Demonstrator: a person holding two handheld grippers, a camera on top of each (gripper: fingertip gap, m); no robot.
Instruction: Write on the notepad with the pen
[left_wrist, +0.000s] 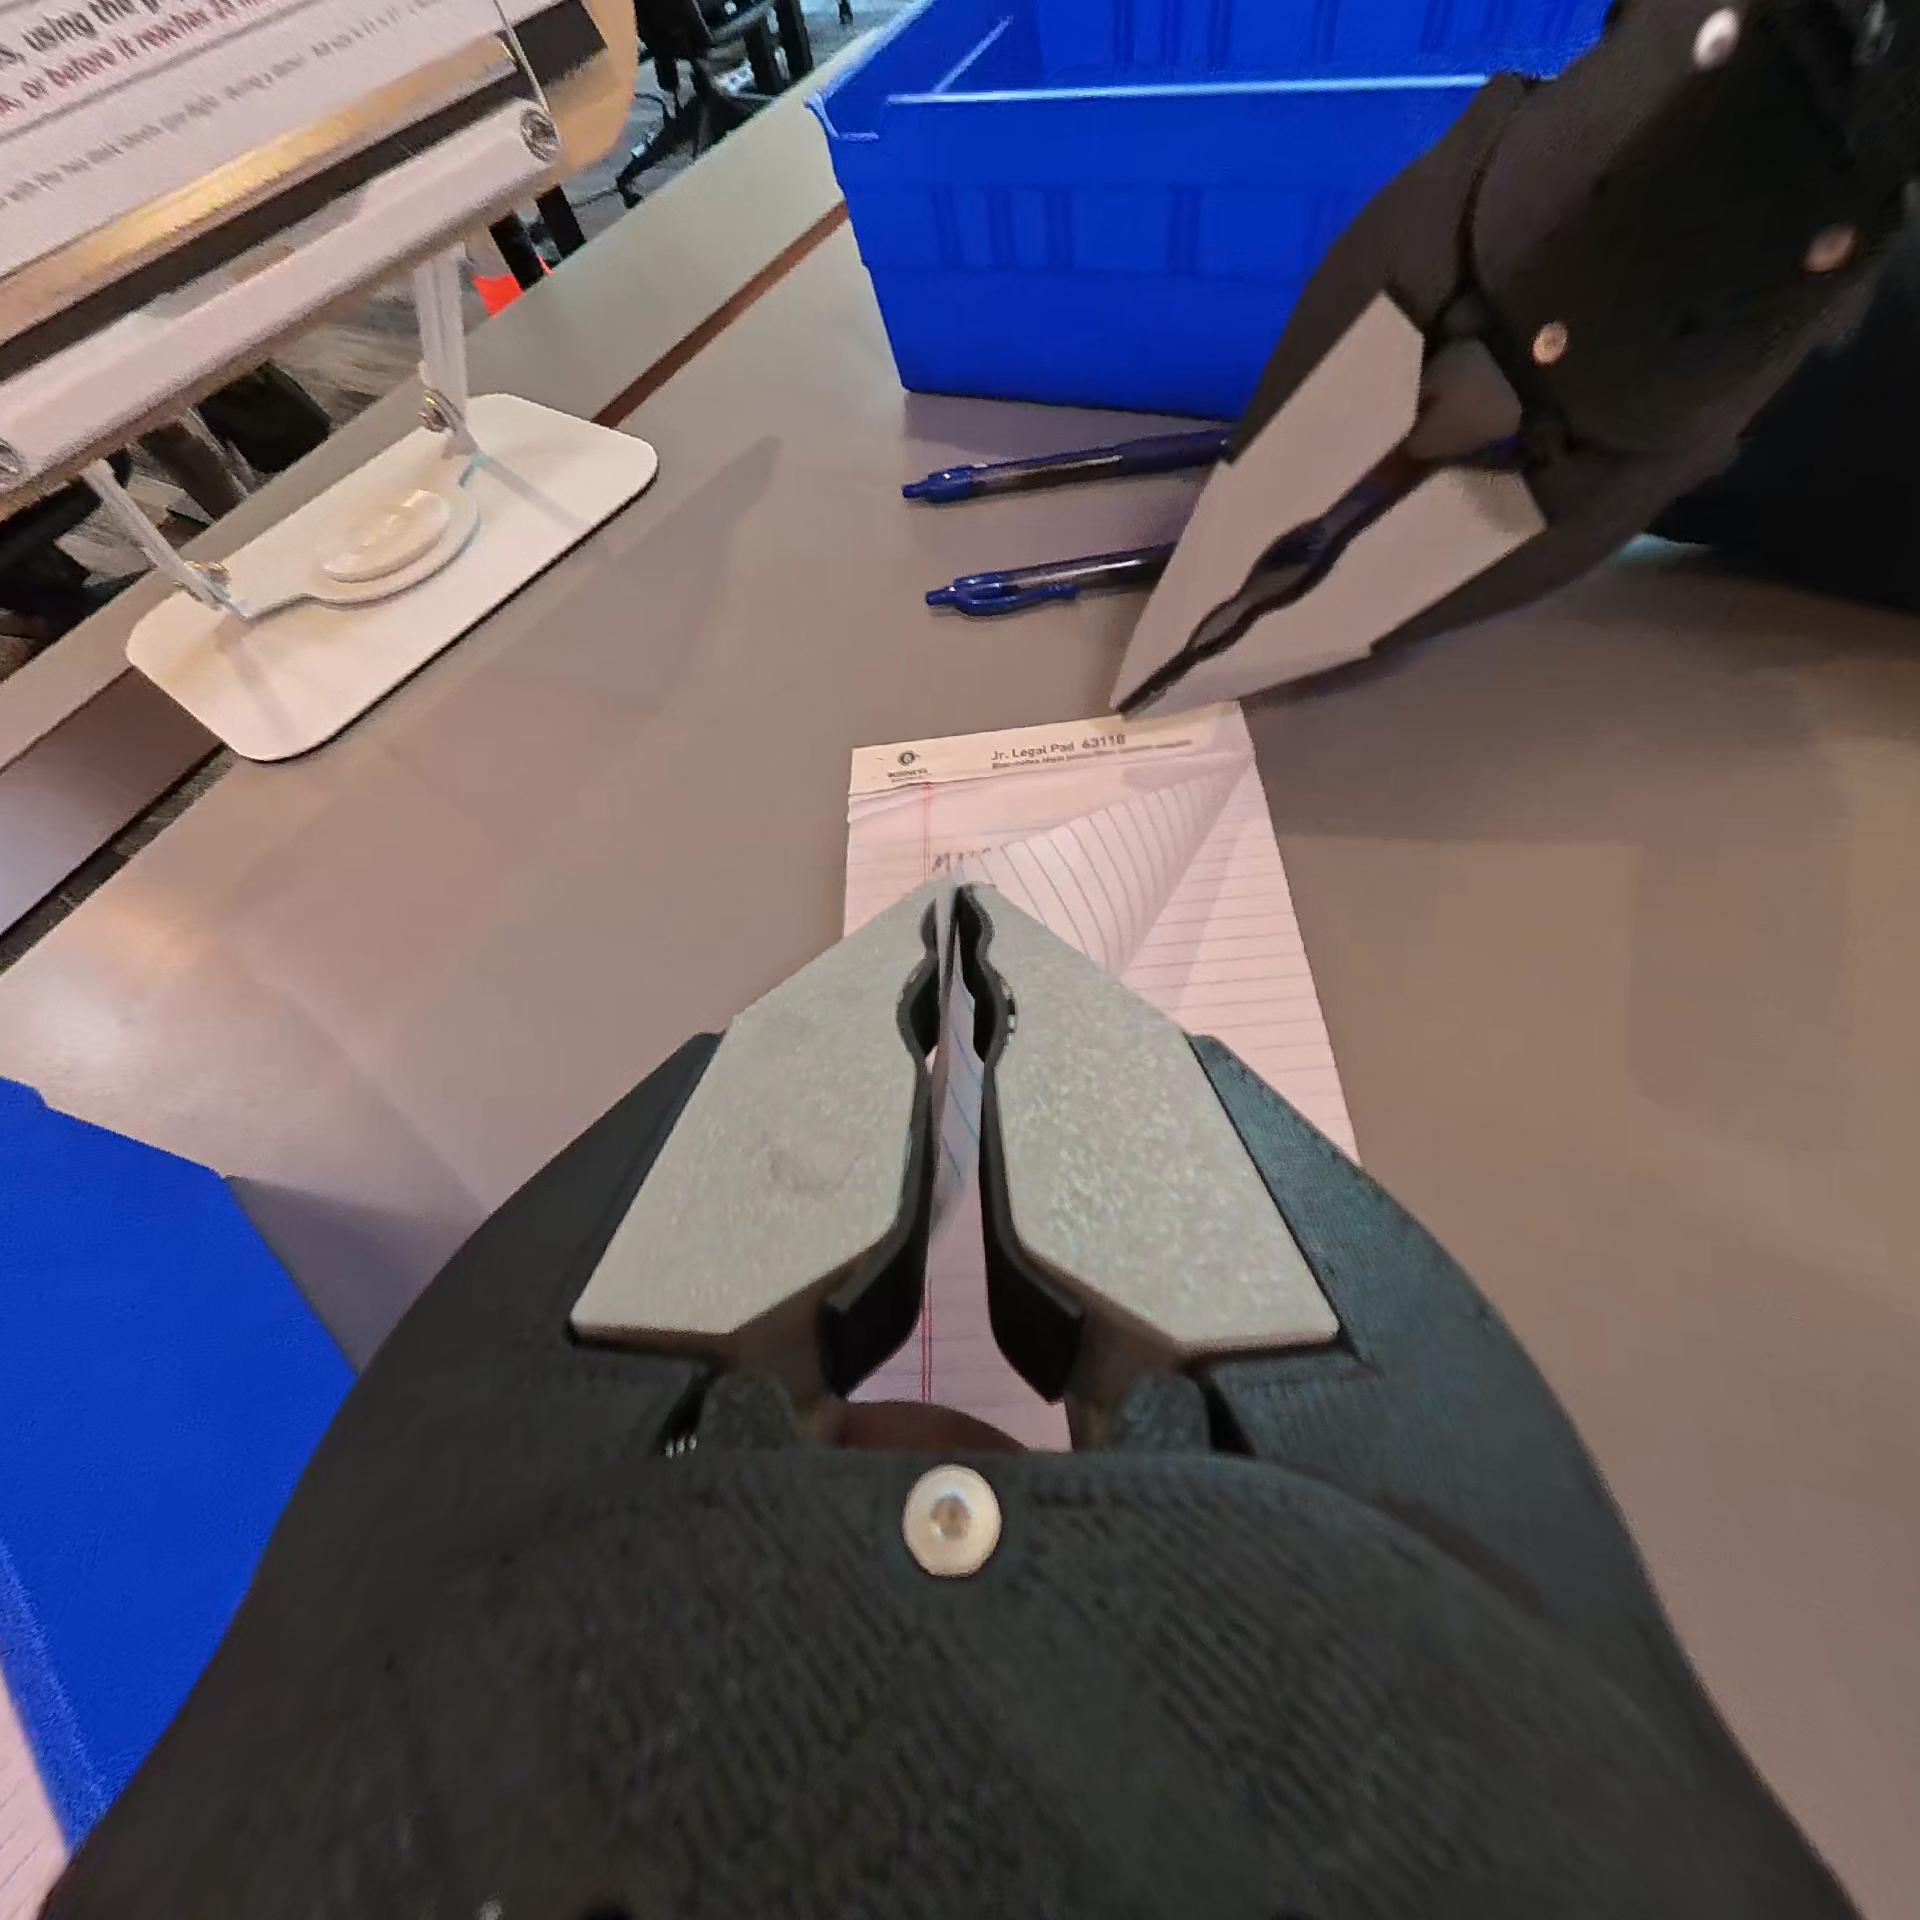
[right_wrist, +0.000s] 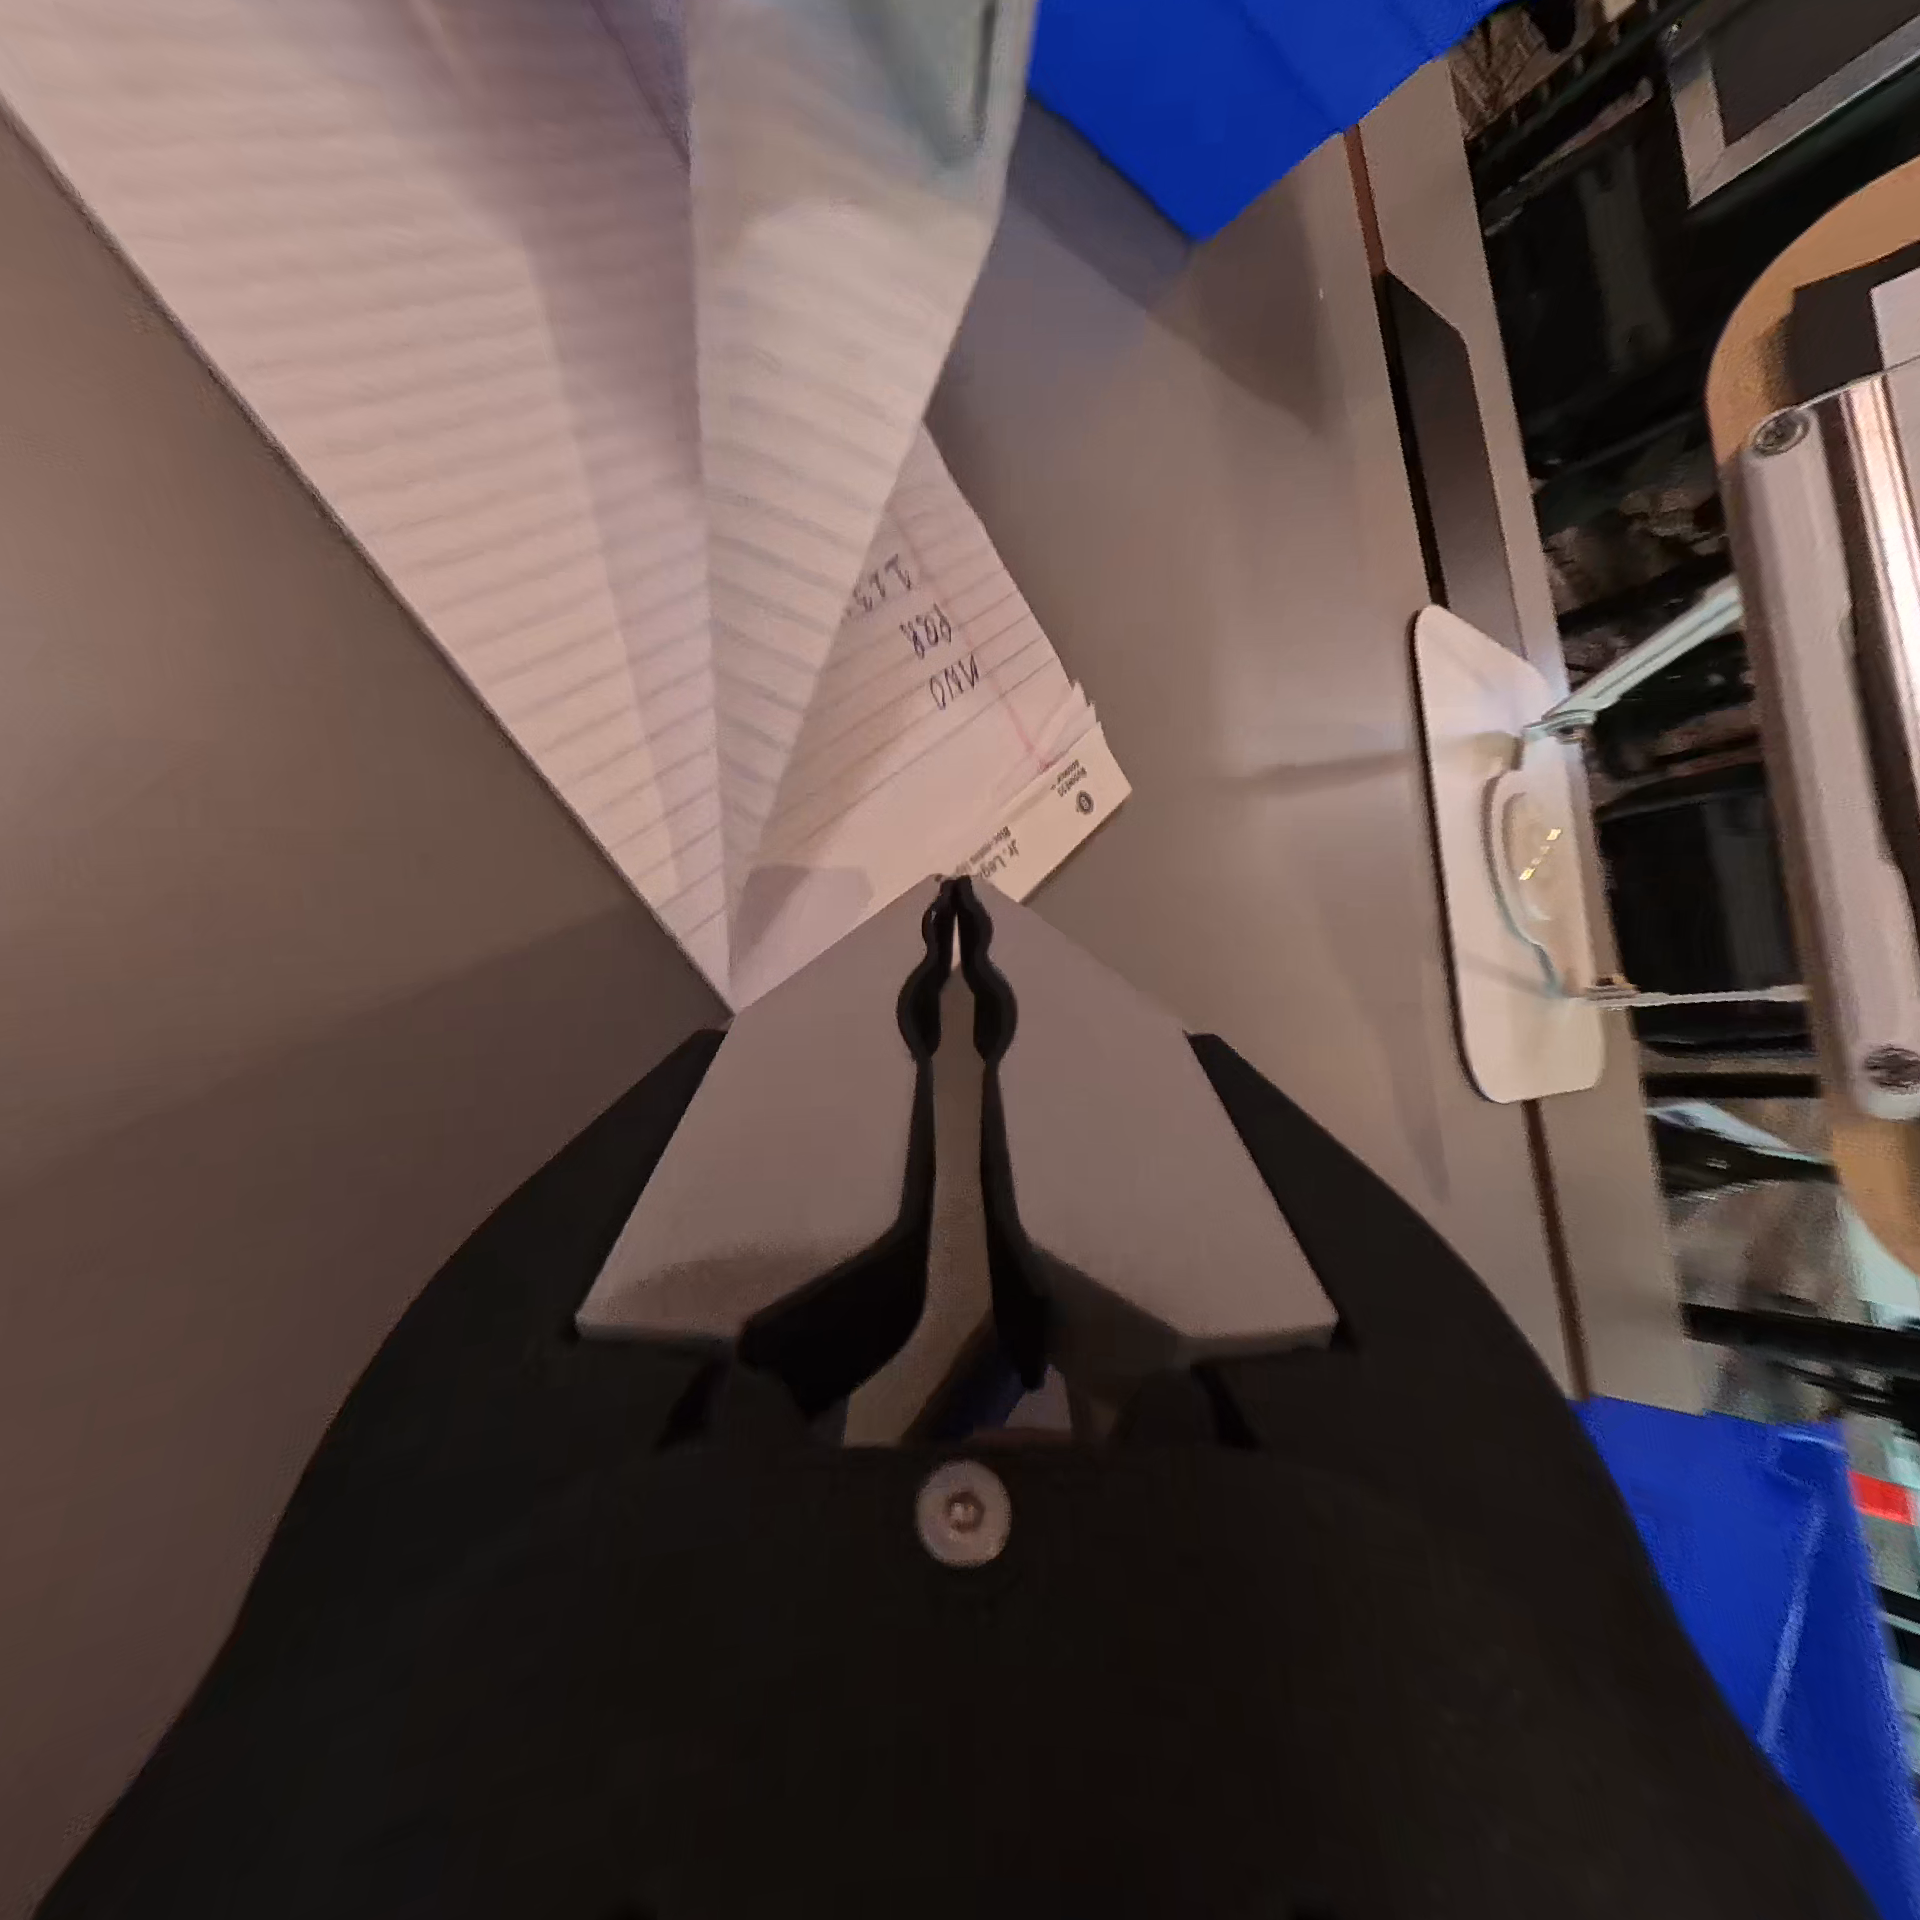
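A white lined notepad (left_wrist: 1226, 935) lies on the grey table, with handwriting on its exposed sheet (right_wrist: 935, 665). My left gripper (left_wrist: 954, 888) is shut on the edge of a lifted page (left_wrist: 961, 1049), and several pages fan up from the pad (right_wrist: 468, 364). My right gripper (left_wrist: 1127, 701) is shut, with its tips down on the pad's top binding strip (right_wrist: 1070, 810); it also shows in its own view (right_wrist: 954, 883). Two blue pens (left_wrist: 1070, 468) (left_wrist: 1049, 580) lie on the table beyond the pad, partly hidden behind the right gripper.
A blue plastic bin (left_wrist: 1091, 208) stands behind the pens. Another blue bin (left_wrist: 125, 1403) is at my near left. A sign holder on a white base (left_wrist: 416, 582) stands at the left by the table edge; it also shows in the right wrist view (right_wrist: 1496, 862). Some 11 centimeters of space lies between my two pairs of fingers.
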